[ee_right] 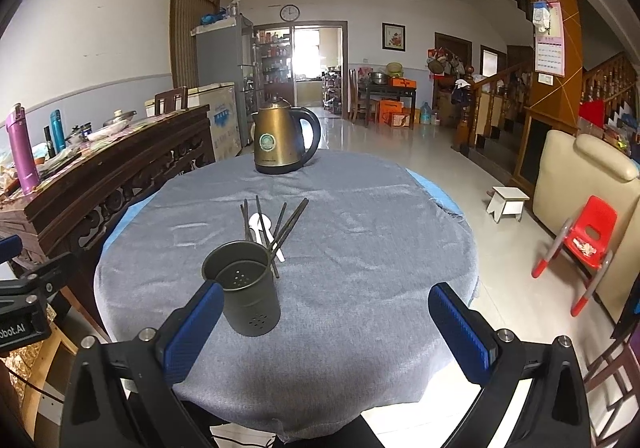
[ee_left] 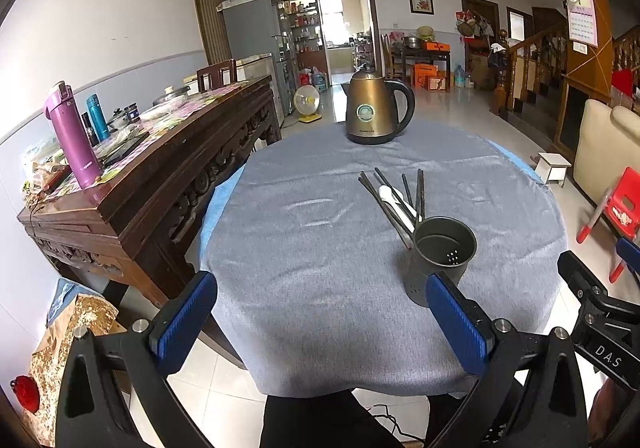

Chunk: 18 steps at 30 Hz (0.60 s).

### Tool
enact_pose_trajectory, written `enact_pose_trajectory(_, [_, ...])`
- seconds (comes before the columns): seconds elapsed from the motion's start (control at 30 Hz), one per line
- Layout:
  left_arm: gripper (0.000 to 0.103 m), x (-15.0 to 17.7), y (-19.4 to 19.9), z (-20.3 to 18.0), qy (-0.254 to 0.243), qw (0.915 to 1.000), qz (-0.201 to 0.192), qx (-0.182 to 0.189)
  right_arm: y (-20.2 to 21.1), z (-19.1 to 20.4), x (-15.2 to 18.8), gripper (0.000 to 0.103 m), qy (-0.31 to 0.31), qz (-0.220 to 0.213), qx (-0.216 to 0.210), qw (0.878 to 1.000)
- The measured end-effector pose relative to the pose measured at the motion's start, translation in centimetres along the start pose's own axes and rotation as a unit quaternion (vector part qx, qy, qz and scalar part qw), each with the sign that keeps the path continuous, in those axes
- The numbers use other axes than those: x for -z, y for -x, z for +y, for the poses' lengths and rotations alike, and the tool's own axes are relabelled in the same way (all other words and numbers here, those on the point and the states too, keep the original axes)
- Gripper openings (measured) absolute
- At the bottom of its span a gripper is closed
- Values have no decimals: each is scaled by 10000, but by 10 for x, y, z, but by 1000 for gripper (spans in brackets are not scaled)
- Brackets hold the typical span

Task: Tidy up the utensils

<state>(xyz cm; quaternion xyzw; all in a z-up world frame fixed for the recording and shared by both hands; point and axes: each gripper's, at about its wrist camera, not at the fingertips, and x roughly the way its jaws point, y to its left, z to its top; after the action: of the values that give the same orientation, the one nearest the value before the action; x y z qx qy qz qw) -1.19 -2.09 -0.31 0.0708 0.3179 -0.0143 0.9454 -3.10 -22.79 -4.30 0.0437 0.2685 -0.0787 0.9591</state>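
Observation:
A dark metal utensil holder stands upright and empty on the round table's grey cloth. Behind it lie several dark chopsticks and a white spoon, loosely piled. My left gripper is open and empty above the table's near edge, the holder just beyond its right finger. My right gripper is open and empty, the holder just beyond its left finger.
A bronze electric kettle stands at the table's far side. A dark wooden sideboard with flasks and clutter runs along the left. A red child's chair and a small white stool stand on the floor at right.

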Motion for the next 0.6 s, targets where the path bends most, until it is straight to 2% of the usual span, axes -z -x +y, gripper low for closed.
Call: enact_pose_trajectory(0.6, [103, 1, 0, -4, -47, 10000, 8, 51, 0, 1, 1, 103, 58, -41, 2, 10000])
